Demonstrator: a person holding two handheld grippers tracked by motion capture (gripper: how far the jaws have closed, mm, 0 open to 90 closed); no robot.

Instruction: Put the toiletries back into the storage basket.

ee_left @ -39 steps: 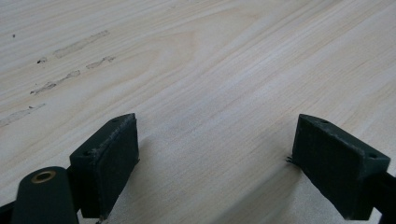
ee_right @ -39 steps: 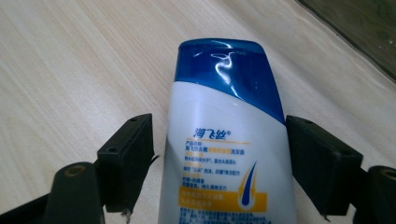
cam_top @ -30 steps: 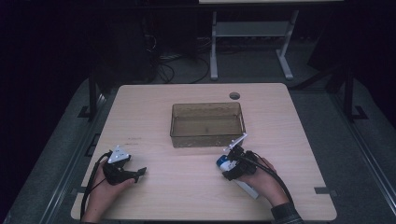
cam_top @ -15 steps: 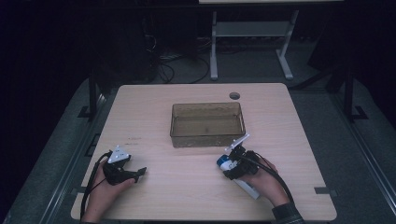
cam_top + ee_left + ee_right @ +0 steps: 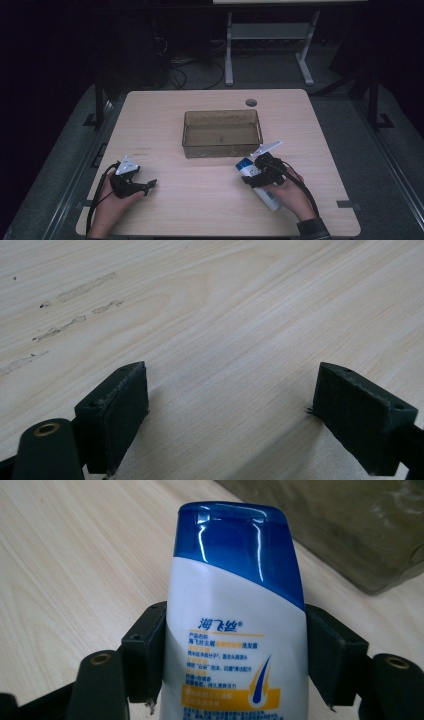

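The two black pads of the right gripper are pressed against the flanks of a white shampoo bottle with a blue cap, so the bottle is taken to be clamped between them. In the high view the right gripper is seen just in front of the clear plastic bin, near its front right corner, with the bottle lying back along the person's right hand and its cap pointed toward the bin. The bottle is thus held just short of the bin, not over it.

The pads of the left gripper are held wide apart with nothing between them (only bare table is seen past them). In the high view the left gripper is placed well to the left of the bin and in front of it, low over the table.

As a judgement: the grasp appears done, while the carry over the rim and the release into the bin are left. The bin looks empty, as far as can be told through its tinted walls.
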